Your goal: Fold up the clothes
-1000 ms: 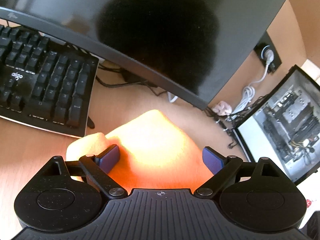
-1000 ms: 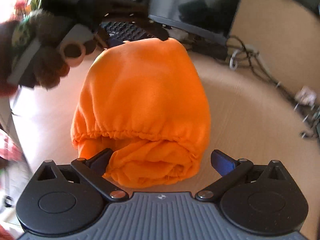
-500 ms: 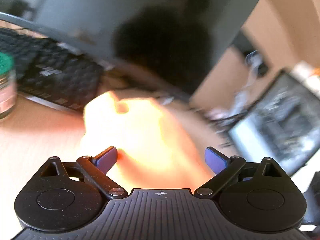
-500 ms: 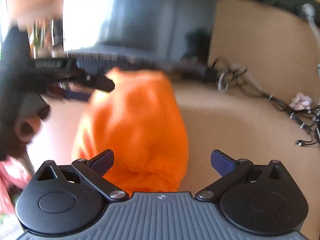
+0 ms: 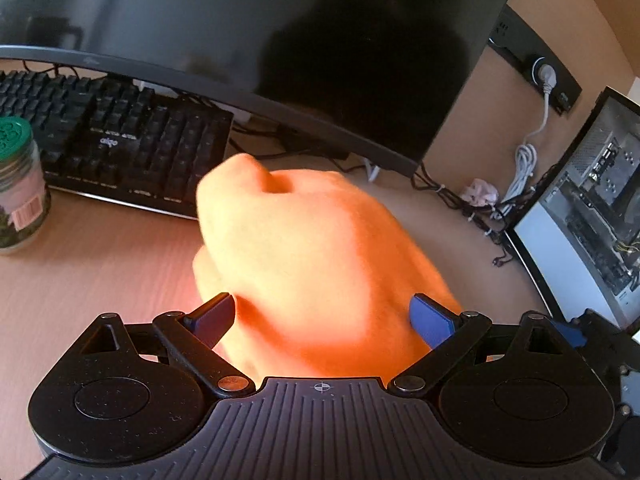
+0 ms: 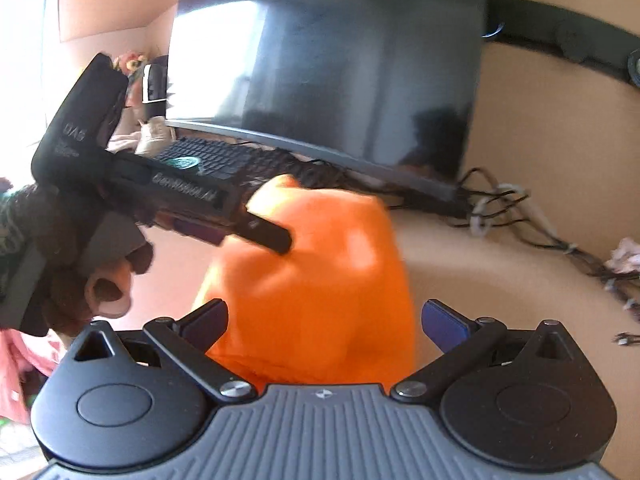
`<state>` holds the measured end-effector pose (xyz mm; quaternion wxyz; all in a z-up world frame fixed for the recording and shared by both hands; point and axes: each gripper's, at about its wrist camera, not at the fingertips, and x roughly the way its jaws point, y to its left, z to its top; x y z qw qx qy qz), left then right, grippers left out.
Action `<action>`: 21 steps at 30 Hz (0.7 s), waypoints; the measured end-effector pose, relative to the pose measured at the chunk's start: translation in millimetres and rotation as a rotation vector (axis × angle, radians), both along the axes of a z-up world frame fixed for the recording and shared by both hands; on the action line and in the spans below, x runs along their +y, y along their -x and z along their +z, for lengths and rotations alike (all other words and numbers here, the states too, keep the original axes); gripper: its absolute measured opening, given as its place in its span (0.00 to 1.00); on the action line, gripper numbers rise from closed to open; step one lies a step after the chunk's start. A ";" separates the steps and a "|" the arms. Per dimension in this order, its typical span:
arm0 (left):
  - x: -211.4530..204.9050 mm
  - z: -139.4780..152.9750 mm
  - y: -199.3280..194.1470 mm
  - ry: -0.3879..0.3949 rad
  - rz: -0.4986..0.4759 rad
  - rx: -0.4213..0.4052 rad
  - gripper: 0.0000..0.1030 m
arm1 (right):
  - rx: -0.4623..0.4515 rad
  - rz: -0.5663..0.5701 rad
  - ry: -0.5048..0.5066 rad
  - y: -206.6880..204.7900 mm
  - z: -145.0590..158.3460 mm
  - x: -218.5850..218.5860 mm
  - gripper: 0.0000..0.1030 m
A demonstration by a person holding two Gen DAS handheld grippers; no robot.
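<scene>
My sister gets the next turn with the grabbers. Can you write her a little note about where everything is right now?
Left tool: open, fingers either side of the bundled orange fabric garment, not clamped.
Right tool: open, also straddling the garment from its side.
The garment sits bunched in a rounded heap on the light wooden desk, in front of the black keyboard and dark curved monitor. A green-lidded jar stands to the left.
Done: cloth gathered into a compact bundle.
Left: probably check and tidy the fold; the blur hides its edges.
</scene>
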<state>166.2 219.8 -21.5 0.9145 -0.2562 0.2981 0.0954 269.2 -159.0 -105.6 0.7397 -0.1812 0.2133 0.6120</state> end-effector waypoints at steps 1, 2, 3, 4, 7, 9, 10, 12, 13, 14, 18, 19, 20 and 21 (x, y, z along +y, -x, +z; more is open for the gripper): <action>2.7 1.5 0.4 -0.005 -0.001 -0.004 0.95 | 0.012 0.014 0.005 3.5 -4.9 6.3 1.00; 5.4 3.9 1.2 -0.013 -0.001 -0.013 0.95 | 0.024 0.028 0.009 6.9 -9.7 12.6 1.00; 8.5 7.6 2.2 -0.018 -0.004 -0.032 0.95 | 0.036 0.026 0.016 10.4 -14.2 16.1 1.00; 11.8 12.3 3.4 -0.020 -0.008 -0.060 0.95 | 0.049 0.020 0.022 14.0 -18.7 19.0 1.00; 25.0 24.8 -0.8 0.009 -0.050 -0.167 0.95 | 0.075 -0.006 0.046 22.9 -31.4 26.5 1.00; 34.2 28.7 -8.7 0.025 -0.075 -0.213 0.95 | 0.090 -0.042 0.066 23.3 -36.8 26.7 1.00; 38.9 25.4 -18.0 0.023 -0.080 -0.200 0.95 | 0.098 -0.054 0.073 23.4 -38.7 26.2 1.00; 48.3 16.3 -36.6 0.024 -0.091 -0.167 0.95 | 0.084 -0.069 0.082 26.7 -40.5 23.5 1.00; 51.1 8.6 -44.7 0.035 -0.101 -0.144 0.95 | 0.068 -0.070 0.085 29.0 -40.6 22.4 1.00; 52.6 0.7 -51.8 0.047 -0.116 -0.125 0.94 | 0.052 -0.069 0.087 30.0 -39.4 21.7 1.00; 51.7 -17.2 -67.7 0.047 -0.164 -0.103 0.94 | 0.030 -0.117 0.049 34.7 -24.2 6.5 1.00; 52.2 -18.8 -68.6 0.052 -0.164 -0.107 0.94 | 0.036 -0.134 0.026 34.5 -18.7 2.3 1.00; 53.1 -20.2 -69.2 0.058 -0.162 -0.111 0.94 | 0.042 -0.150 0.006 34.0 -15.4 -0.7 1.00; 53.9 -21.7 -69.8 0.065 -0.159 -0.115 0.94 | 0.048 -0.156 0.001 32.5 -13.9 -1.8 1.00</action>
